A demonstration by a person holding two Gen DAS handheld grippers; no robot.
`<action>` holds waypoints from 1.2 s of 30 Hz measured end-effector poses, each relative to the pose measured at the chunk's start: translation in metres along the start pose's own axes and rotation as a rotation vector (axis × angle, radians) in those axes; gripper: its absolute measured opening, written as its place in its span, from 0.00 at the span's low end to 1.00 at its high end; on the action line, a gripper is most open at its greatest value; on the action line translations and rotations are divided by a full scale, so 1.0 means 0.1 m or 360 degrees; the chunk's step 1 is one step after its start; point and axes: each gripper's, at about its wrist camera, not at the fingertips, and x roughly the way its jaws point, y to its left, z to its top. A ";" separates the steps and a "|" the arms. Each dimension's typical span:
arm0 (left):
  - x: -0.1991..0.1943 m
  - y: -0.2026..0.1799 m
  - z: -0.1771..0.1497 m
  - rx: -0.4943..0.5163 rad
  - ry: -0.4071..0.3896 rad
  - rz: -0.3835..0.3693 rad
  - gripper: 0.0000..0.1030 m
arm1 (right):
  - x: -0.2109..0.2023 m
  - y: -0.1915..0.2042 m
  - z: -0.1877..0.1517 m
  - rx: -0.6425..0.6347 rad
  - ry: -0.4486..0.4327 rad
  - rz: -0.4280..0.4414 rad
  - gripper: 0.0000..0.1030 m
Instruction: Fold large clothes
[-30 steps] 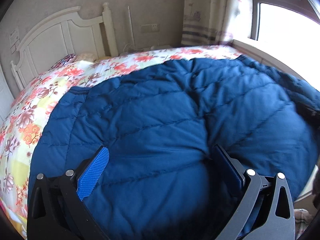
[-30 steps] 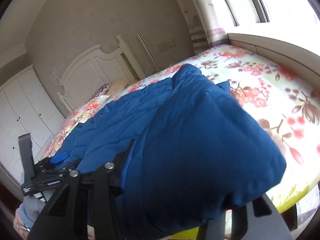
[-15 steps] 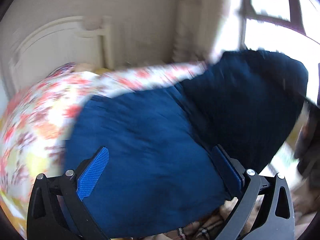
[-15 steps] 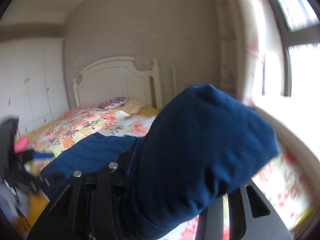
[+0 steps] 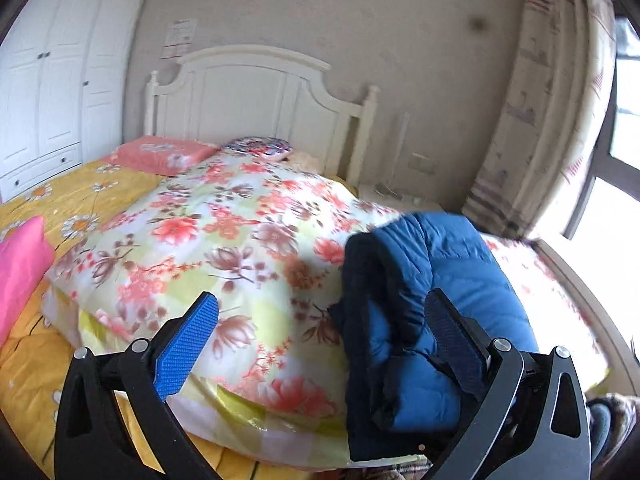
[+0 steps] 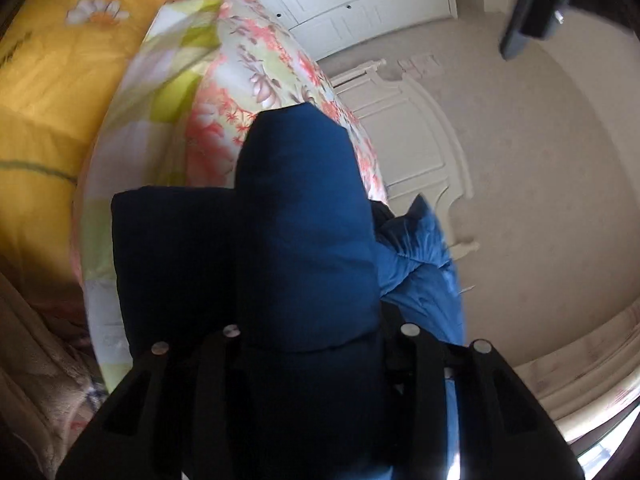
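Jaws on the left gripper (image 5: pixel 320 336) spread wide, nothing between them; blue down jacket (image 5: pixel 436 300) presses against the outside of its right finger (image 5: pixel 456 340). Right gripper (image 6: pixel 316 336) jaws clamped on a thick roll of the jacket, which bulges out ahead of them. Jacket is quilted, puffy, bunched into a folded wad with dark lining showing, lying on the floral quilt (image 5: pixel 224 232).

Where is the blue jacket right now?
In the left wrist view, the blue jacket lies bunched at the floral quilt's right side, near the window.
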 end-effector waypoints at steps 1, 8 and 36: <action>0.07 -0.08 0.05 0.0041 0.0015 -0.0042 0.96 | 0.00 -0.06 -0.02 0.0038 -0.0002 0.0016 0.37; 0.88 -1.00 0.64 0.0507 0.0293 -0.0375 0.96 | -0.04 0.03 -0.06 -0.0002 -0.0026 -0.0064 0.38; 2.05 -0.97 0.22 0.0630 0.0492 0.0070 0.96 | -0.26 -0.81 -0.61 0.0695 -0.0100 0.0652 0.58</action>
